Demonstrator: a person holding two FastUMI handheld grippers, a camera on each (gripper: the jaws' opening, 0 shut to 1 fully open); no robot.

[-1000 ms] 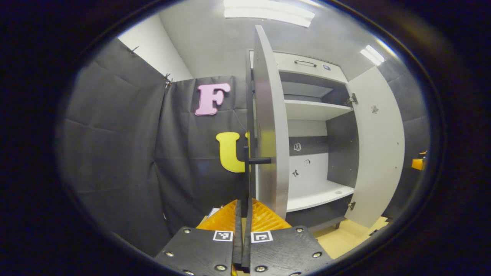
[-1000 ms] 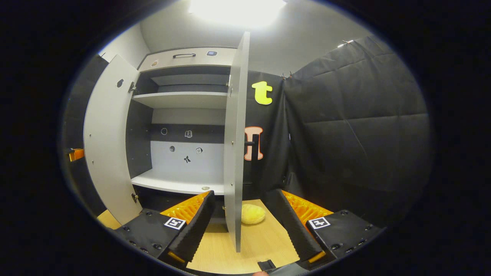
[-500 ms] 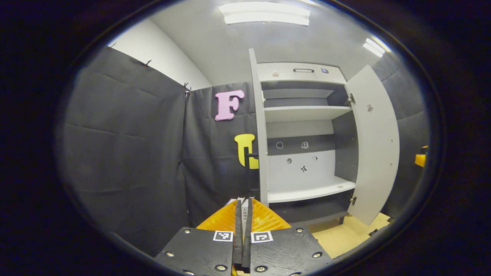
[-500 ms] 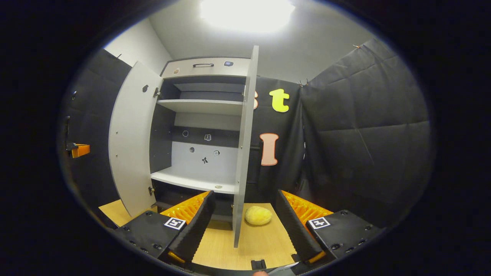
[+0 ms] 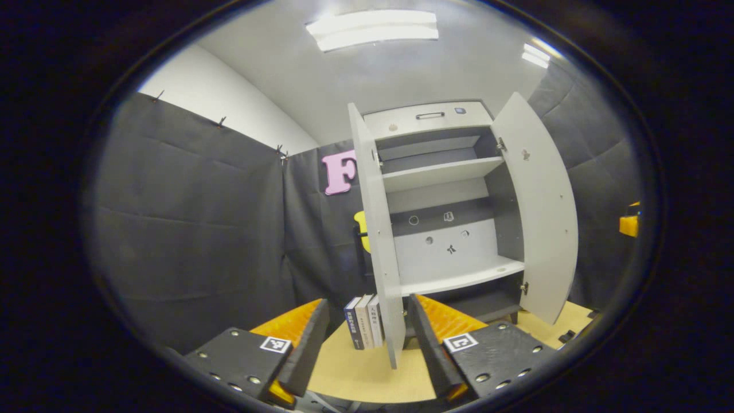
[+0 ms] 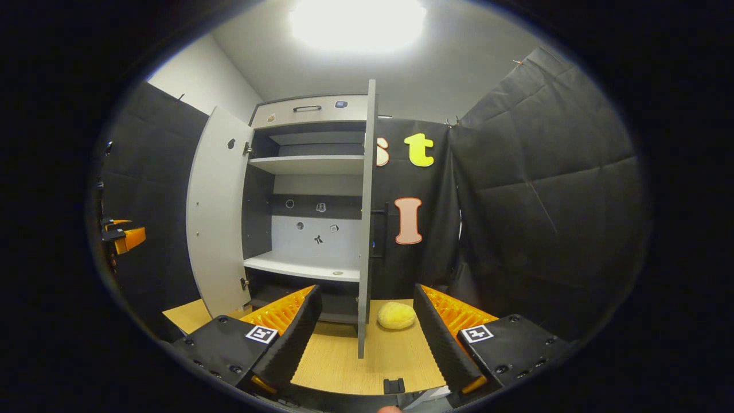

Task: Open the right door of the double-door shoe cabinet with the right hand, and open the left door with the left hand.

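Bright overhead white ceiling light panel [image 6: 356, 20] blown out, glaring; long ceiling strip lamp [image 5: 373, 28] milder. Focus sharp, fisheye bends edges, periphery dims.

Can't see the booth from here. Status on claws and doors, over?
Left claw open, right claw open, both holding nothing. Left door and right door both swung open. Nothing blocking.

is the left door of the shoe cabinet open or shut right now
Open. In the left gripper view the left door stands swung out, edge toward the camera, baring the shelves. The left hand-held gripper, fingers apart, holds nothing.
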